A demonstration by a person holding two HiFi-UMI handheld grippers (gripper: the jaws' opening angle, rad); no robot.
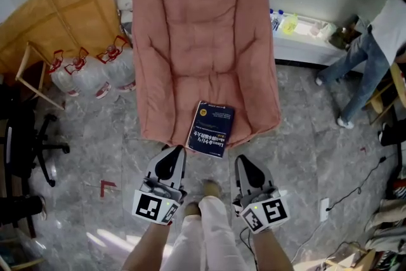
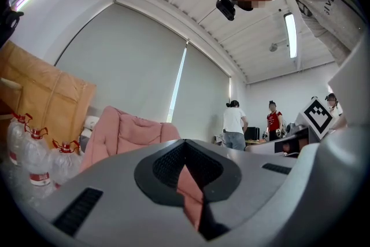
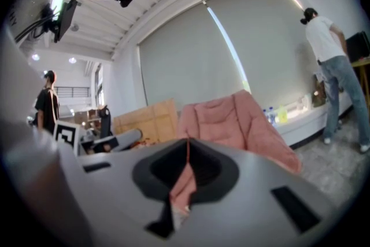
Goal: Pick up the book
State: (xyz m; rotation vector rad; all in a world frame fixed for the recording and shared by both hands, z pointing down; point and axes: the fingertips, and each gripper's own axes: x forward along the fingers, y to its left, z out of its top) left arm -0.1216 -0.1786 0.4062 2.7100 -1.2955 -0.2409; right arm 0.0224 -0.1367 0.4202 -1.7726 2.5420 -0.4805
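From the head view, the book, dark blue, lies flat on the near edge of the pink chair, just right of the seat's middle. The left gripper and the right gripper hang side by side over the grey floor. They are close in front of the chair, and the book sits just beyond and between their tips without touching either. Water bottles stand left of the chair, with cardboard behind them. A person bends at a white ledge far right.

In the left gripper view, the left gripper has its jaws closed tip to tip with nothing between them. Only a sliver of the pink chair shows through below the tips. The water bottles stand at the left.

In the right gripper view, the right gripper likewise has its jaws pressed together and empty. The pink chair stands ahead, the cardboard to its left, and the person at the far right.
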